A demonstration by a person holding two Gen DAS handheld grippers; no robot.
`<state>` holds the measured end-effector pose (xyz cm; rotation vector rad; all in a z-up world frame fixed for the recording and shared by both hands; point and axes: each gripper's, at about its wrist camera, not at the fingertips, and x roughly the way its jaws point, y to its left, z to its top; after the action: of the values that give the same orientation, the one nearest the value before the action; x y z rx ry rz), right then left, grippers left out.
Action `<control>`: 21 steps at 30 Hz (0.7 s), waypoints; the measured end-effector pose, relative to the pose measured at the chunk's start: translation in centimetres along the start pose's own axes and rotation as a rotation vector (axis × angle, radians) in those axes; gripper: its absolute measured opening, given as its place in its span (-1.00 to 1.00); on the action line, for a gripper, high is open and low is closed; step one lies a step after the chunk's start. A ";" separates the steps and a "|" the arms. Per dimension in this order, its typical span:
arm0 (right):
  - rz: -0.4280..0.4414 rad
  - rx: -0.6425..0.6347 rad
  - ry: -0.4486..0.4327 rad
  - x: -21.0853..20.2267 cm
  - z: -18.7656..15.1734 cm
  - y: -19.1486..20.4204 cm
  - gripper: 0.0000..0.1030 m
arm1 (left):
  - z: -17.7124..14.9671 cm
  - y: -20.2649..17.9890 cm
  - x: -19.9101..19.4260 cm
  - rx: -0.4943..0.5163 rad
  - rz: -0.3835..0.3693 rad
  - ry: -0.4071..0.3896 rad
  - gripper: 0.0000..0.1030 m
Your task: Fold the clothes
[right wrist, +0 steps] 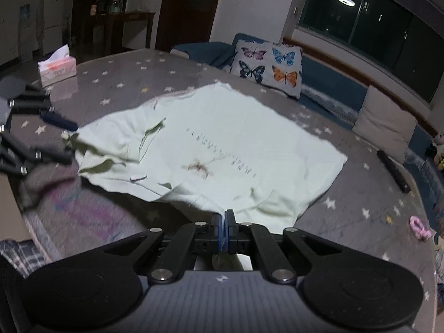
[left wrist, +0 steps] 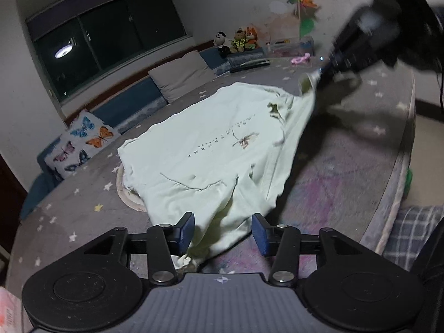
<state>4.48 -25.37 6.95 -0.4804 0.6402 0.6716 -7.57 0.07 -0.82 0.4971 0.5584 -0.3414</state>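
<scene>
Your right gripper [right wrist: 225,223] is clamped tight on a near edge of the pale green t-shirt [right wrist: 222,144], which is spread out print-side up across the grey star-patterned table [right wrist: 360,213], with that pinched bit of cloth pulled up off the surface. Your left gripper [left wrist: 223,229] sits with its blue pads [left wrist: 186,227] spread apart over the shirt's other near corner, fabric lying loose between them and not squeezed. Past the shirt's far side there's a butterfly cushion [right wrist: 267,68], and a tissue box [right wrist: 57,66] at the far left.
</scene>
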 end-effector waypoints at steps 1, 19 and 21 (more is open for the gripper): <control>-0.002 0.003 -0.005 0.0 0.4 -0.1 -0.97 | 0.0 -0.2 0.1 0.013 -0.003 -0.006 0.10; -0.030 0.051 -0.036 0.3 2.0 -0.9 -0.97 | -0.5 0.6 3.5 0.063 0.050 0.024 -0.81; -0.028 0.062 -0.046 0.1 1.8 -0.9 -0.97 | -0.3 0.9 2.9 0.070 0.054 0.010 -0.87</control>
<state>5.82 -24.87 8.29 -0.4148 0.6085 0.6328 -4.95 0.50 -2.40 0.5801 0.5429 -0.3078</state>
